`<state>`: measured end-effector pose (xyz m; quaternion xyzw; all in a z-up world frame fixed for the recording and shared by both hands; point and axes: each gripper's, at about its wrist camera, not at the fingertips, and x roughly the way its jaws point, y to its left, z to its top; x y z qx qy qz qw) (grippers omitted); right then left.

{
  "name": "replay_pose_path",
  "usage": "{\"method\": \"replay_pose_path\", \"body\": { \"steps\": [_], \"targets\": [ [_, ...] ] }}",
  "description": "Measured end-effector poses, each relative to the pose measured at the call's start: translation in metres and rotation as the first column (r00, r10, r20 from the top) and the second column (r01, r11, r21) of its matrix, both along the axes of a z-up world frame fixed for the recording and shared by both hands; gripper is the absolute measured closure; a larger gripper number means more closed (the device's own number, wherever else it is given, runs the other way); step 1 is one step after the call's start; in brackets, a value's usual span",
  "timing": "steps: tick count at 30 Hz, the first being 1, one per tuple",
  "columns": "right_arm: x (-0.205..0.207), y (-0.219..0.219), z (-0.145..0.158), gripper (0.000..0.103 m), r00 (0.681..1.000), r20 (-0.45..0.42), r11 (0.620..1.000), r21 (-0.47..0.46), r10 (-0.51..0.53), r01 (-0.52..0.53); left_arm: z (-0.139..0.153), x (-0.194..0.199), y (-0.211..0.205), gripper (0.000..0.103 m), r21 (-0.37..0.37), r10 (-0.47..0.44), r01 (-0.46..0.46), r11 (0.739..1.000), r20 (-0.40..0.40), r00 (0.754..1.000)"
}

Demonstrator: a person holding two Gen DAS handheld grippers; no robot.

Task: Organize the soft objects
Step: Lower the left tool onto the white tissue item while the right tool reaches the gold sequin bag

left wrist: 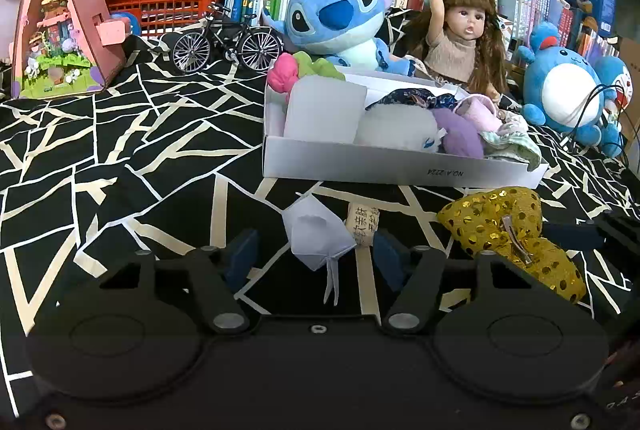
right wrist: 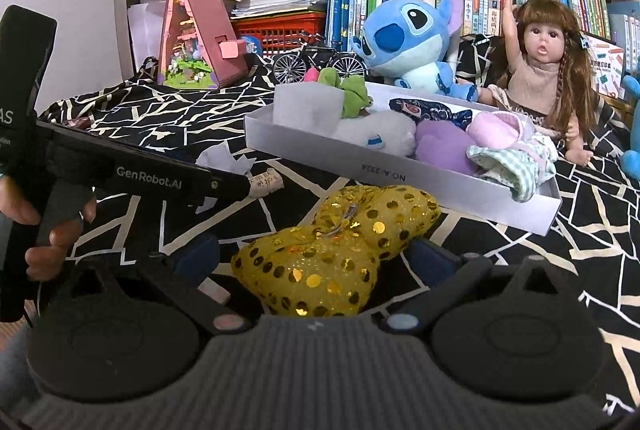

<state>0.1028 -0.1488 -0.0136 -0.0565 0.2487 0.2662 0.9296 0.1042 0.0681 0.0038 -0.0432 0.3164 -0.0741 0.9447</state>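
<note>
A: Nearest the right wrist lens: yellow sequin bow [right wrist: 340, 254], lying on the black-and-white cloth [right wrist: 600, 230]. Right gripper [right wrist: 316, 256] is spread wide, one blue pad on each side of the bow. No squeeze visible; cannot tell whether the pads touch the fabric

B: And the left?

A: Left gripper [left wrist: 316, 254] also wide open, holding nothing. White folded face mask [left wrist: 316, 234] sits between its pads, small printed roll [left wrist: 362, 226] just beside the right pad. From this view the bow [left wrist: 516, 238] lies off to the right

B: Advice for the grasp?

A: My judgement: close across the bow's narrow waist, where the metal clip [right wrist: 344, 220] sits, not on a puffy lobe, which would squash and slip. Lift clear of the near wall before moving over the box. For the mask, pinch the body, not the loose strap

B: Container state?

A: White shallow box [right wrist: 400, 177] stands just behind both items. Inside, left to right: translucent white packet [right wrist: 308, 105], pink and green scrunchies behind it, white plush [right wrist: 376, 131], dark patterned fabric at the back, purple plush [right wrist: 440, 145], pale pink piece, checked cloth [right wrist: 508, 165] draped over the right corner. Fairly full; little bare floor shows, so the bow probably ends up on top
</note>
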Motion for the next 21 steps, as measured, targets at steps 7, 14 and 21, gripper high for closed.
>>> {"method": "replay_pose_path", "body": {
  "steps": [7,14,21],
  "targets": [
    [0.0027,-0.0004,-0.0026,0.000,1.000,-0.021,1.000,0.011,-0.006,0.007,-0.0008,0.0011,0.0001,0.051,-0.005,-0.006,0.006,1.000,-0.005,1.000],
    [0.0050,-0.0007,-0.0039,0.000,0.999,-0.029,0.999,0.019,-0.028,0.029,-0.0008,0.0014,-0.0008,0.051,-0.007,-0.003,0.003,1.000,-0.005,1.000],
    [0.0052,-0.0003,-0.0051,0.000,0.998,-0.022,0.998,0.014,-0.056,0.056,-0.0015,0.0053,-0.0022,0.051,-0.007,0.006,-0.006,1.000,-0.004,1.000]
  ]
}}
